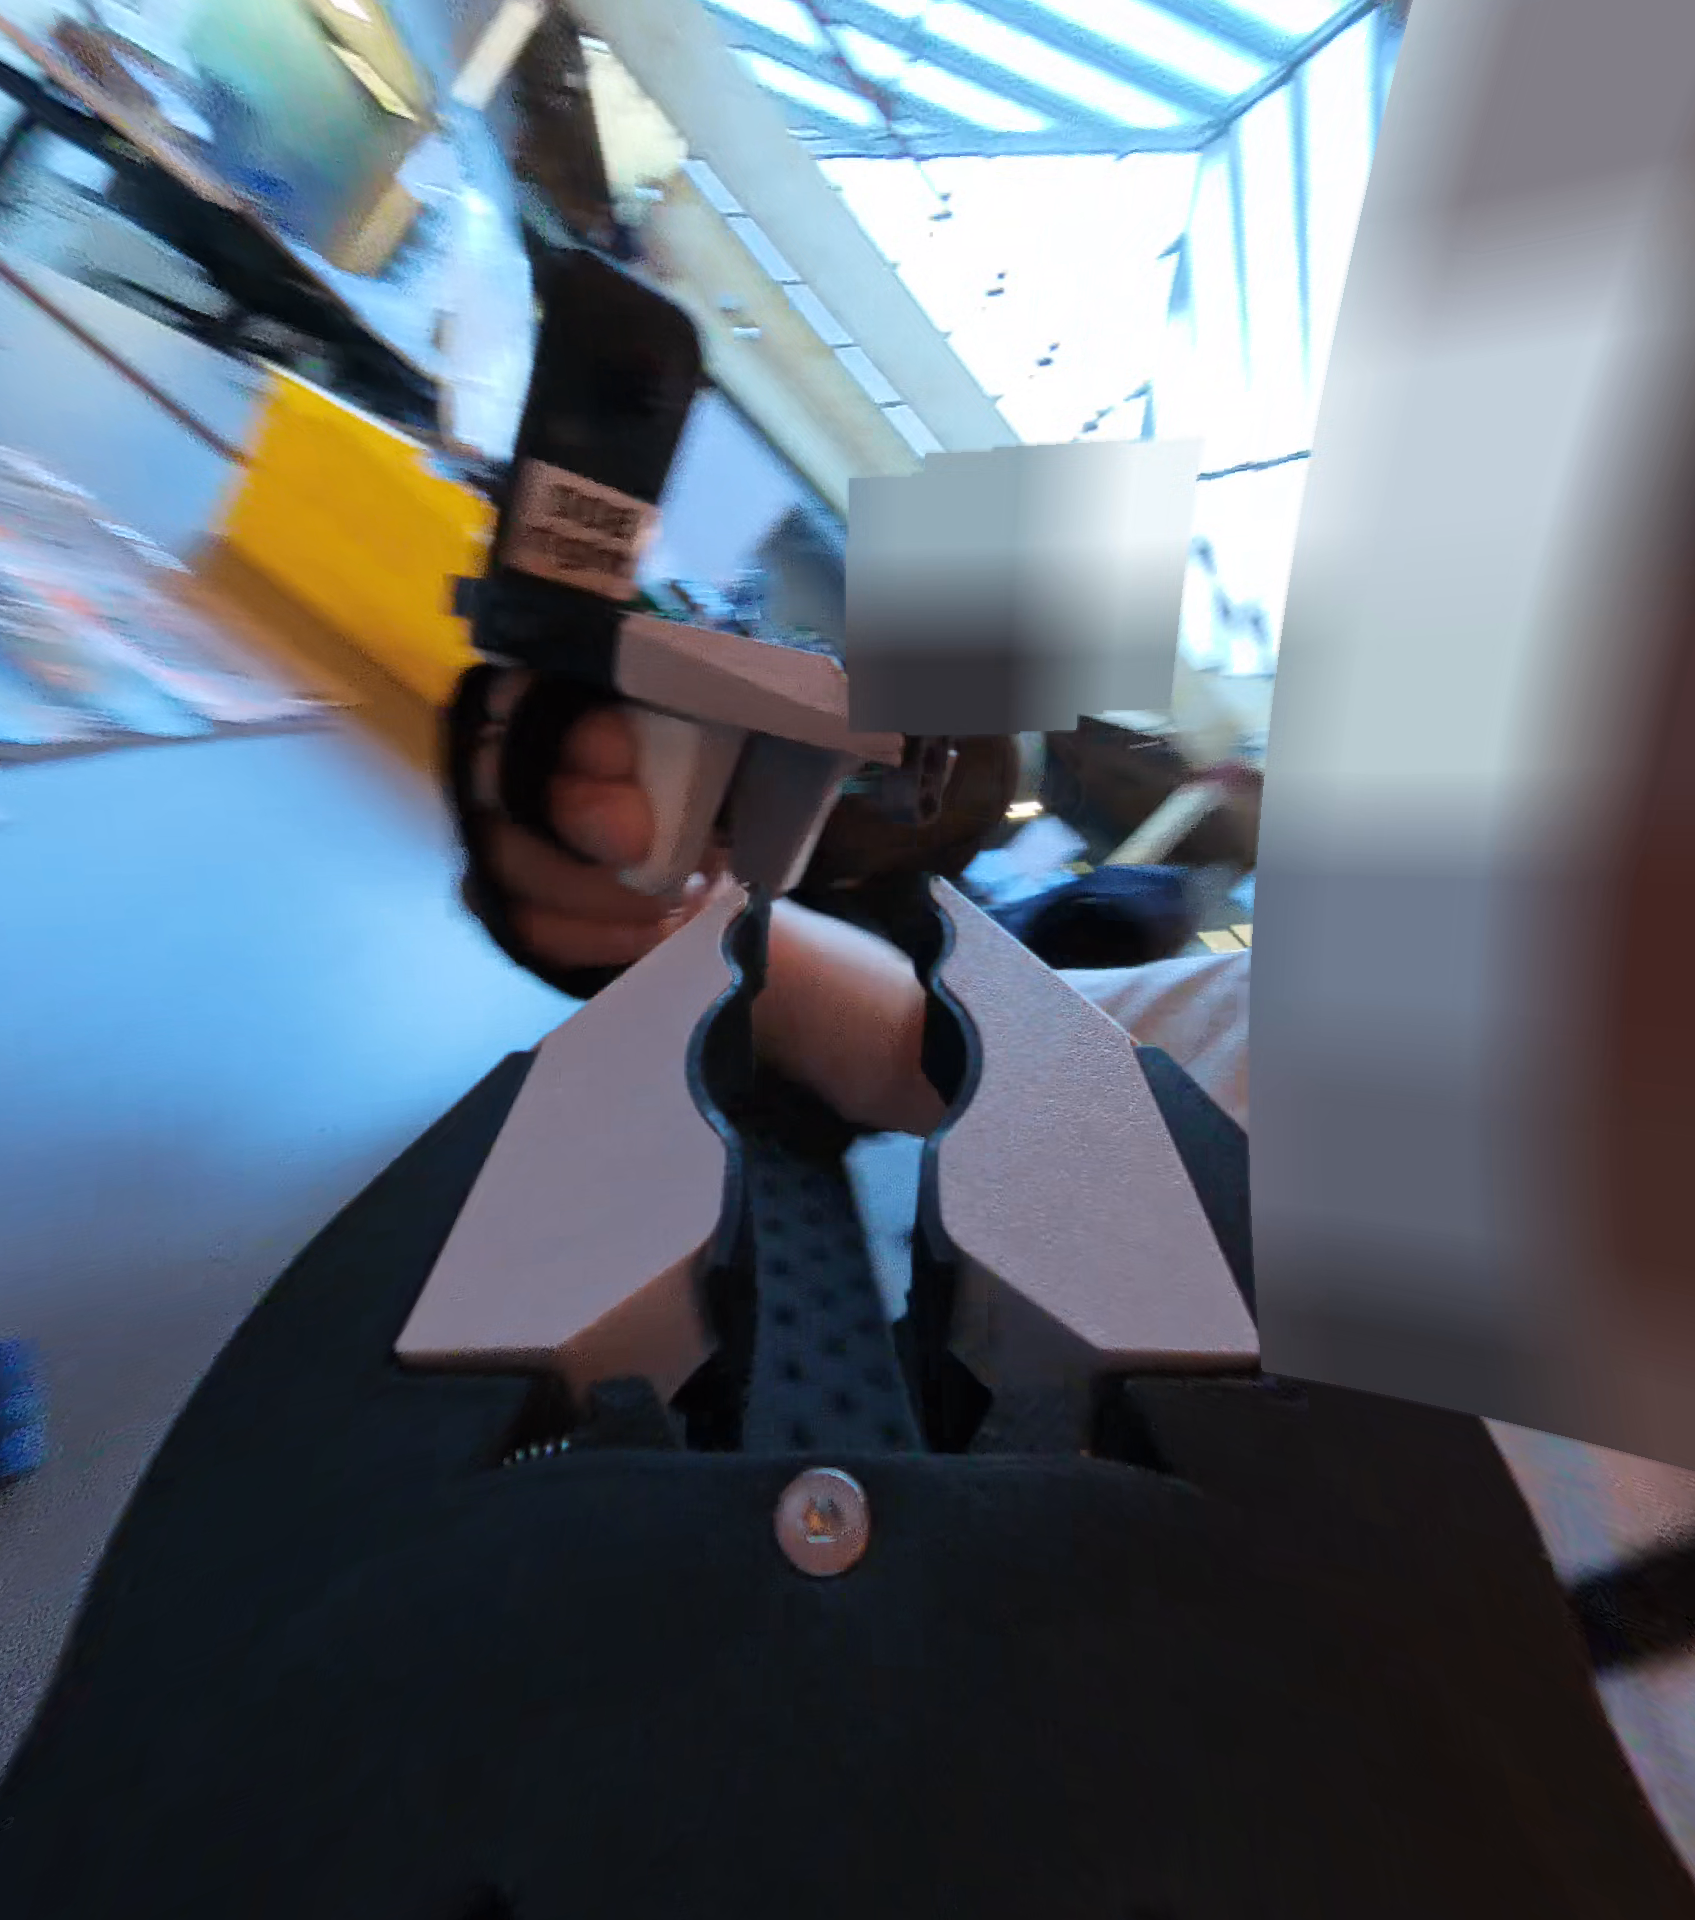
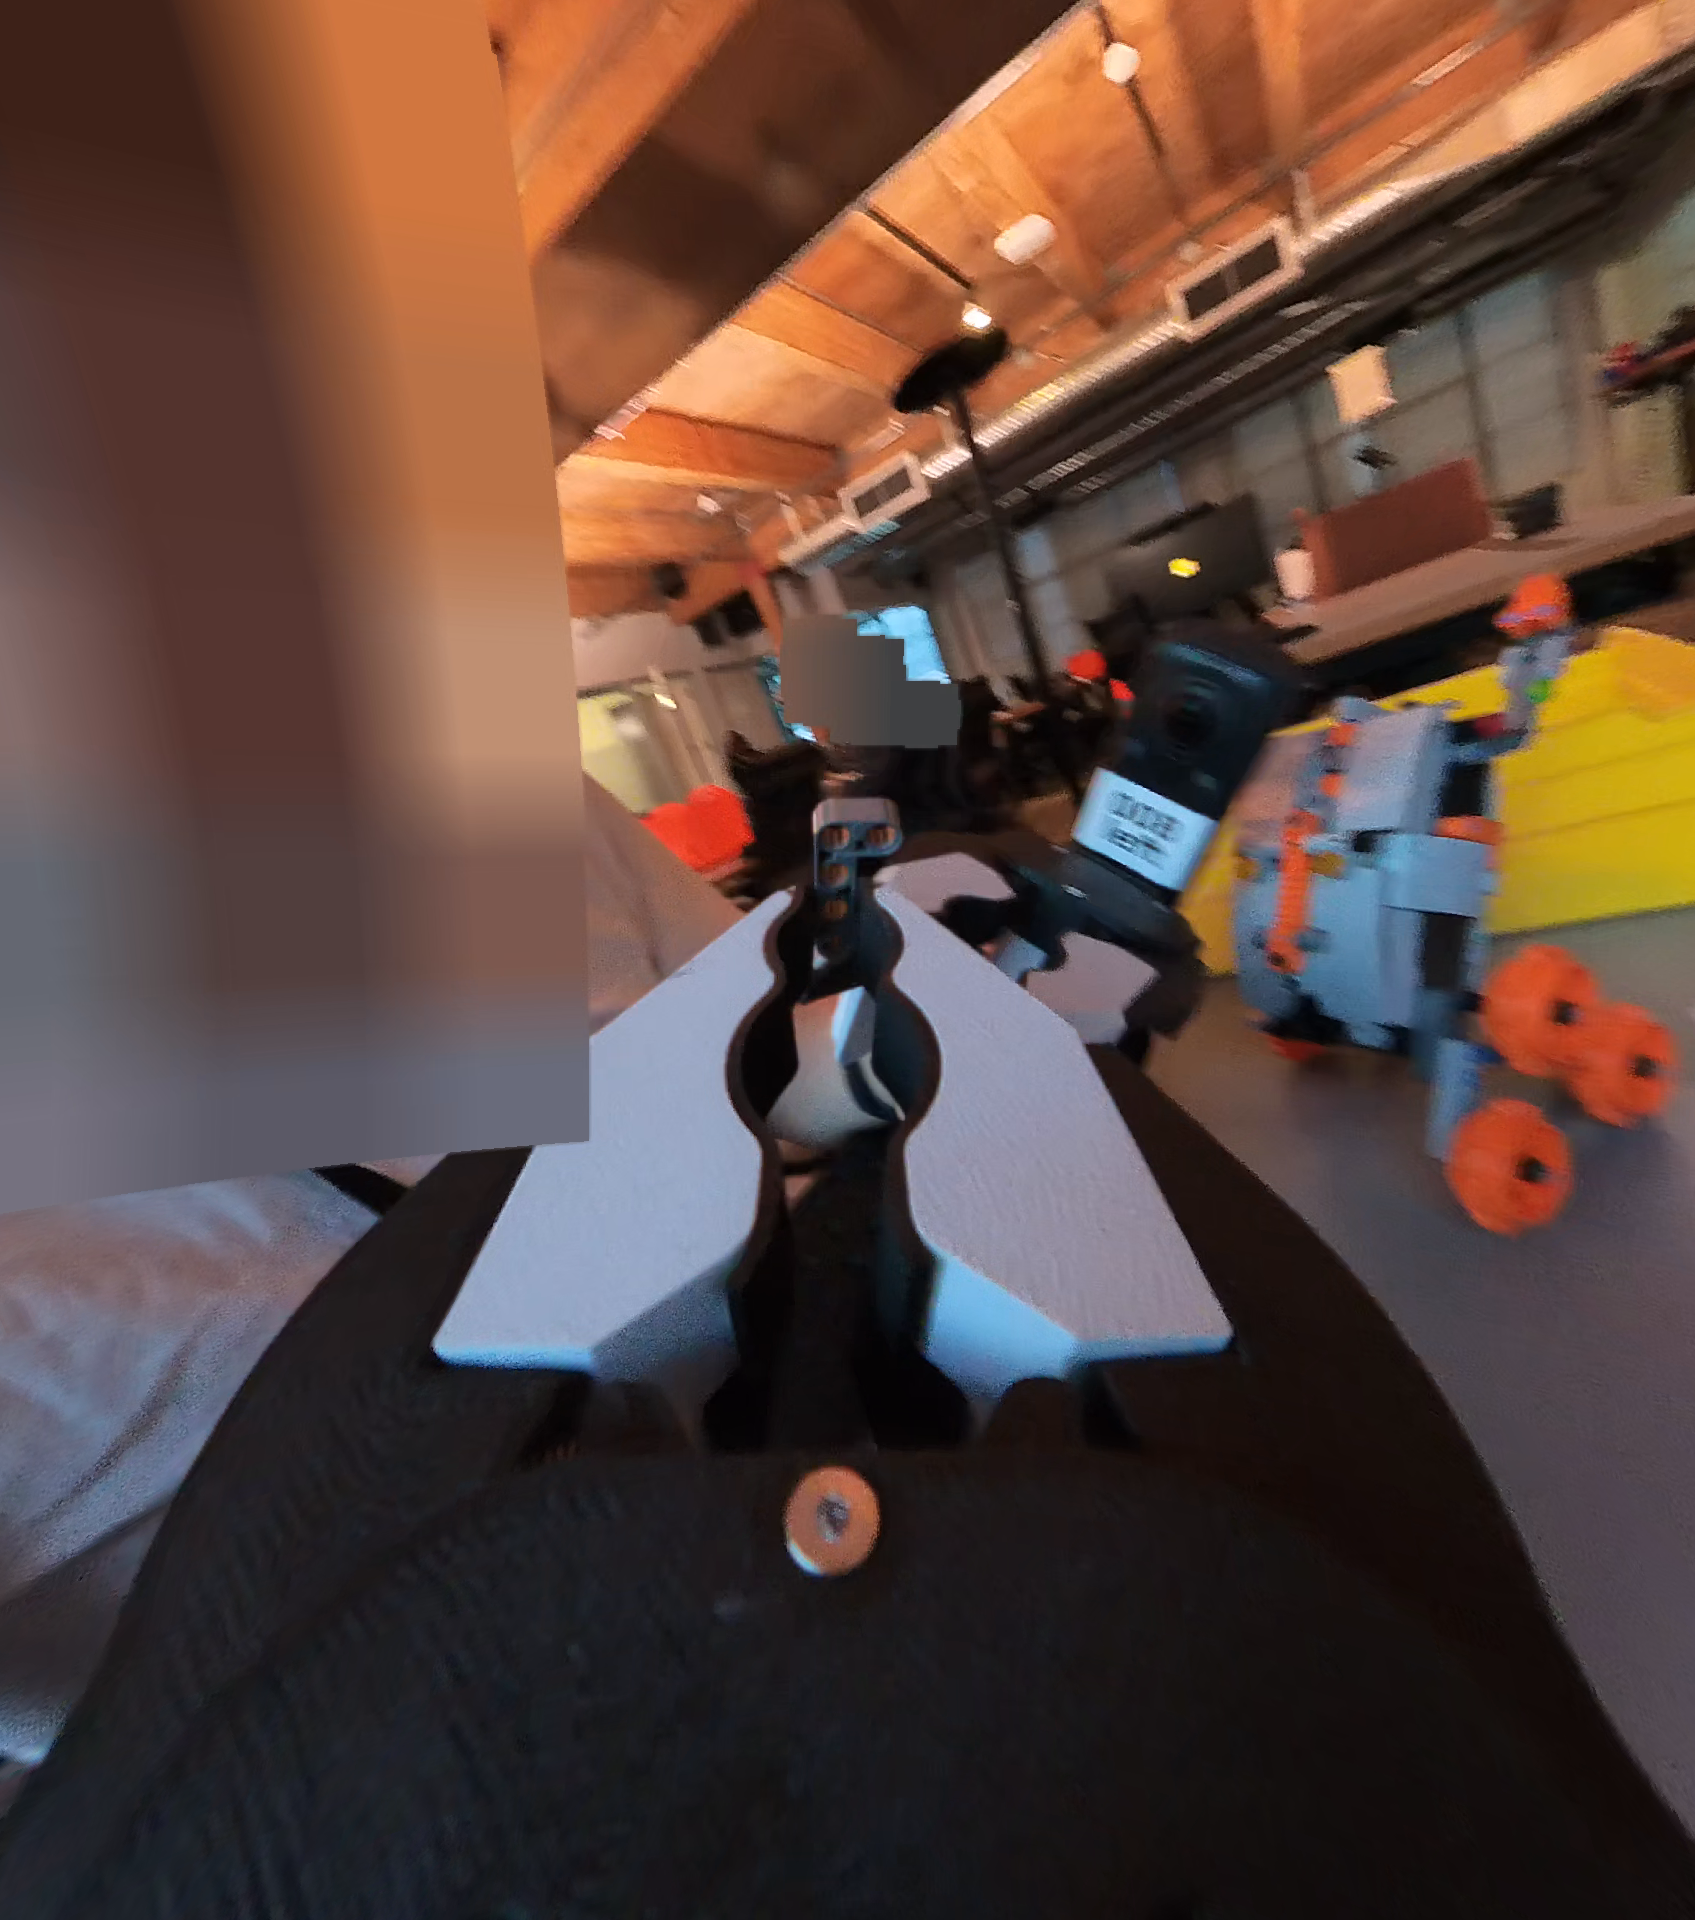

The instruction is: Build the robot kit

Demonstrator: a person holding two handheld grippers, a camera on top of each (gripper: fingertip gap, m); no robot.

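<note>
Pinching one grey holed beam (image 2: pixel 853 836), right gripper (image 2: pixel 838 920); three orange wheels (image 2: pixel 1508 1166).

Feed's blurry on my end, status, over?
Right gripper shut on grey holed beam. Left gripper open, empty. Orange-wheeled model off right, untouched.

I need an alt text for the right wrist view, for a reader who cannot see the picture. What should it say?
The right gripper points up and forward, its two white fingers nearly closed on a small grey beam with holes. Beyond it is the other gripper's black camera, and to the right a grey and orange brick-built vehicle stands on a grey table before a yellow bin.
</note>
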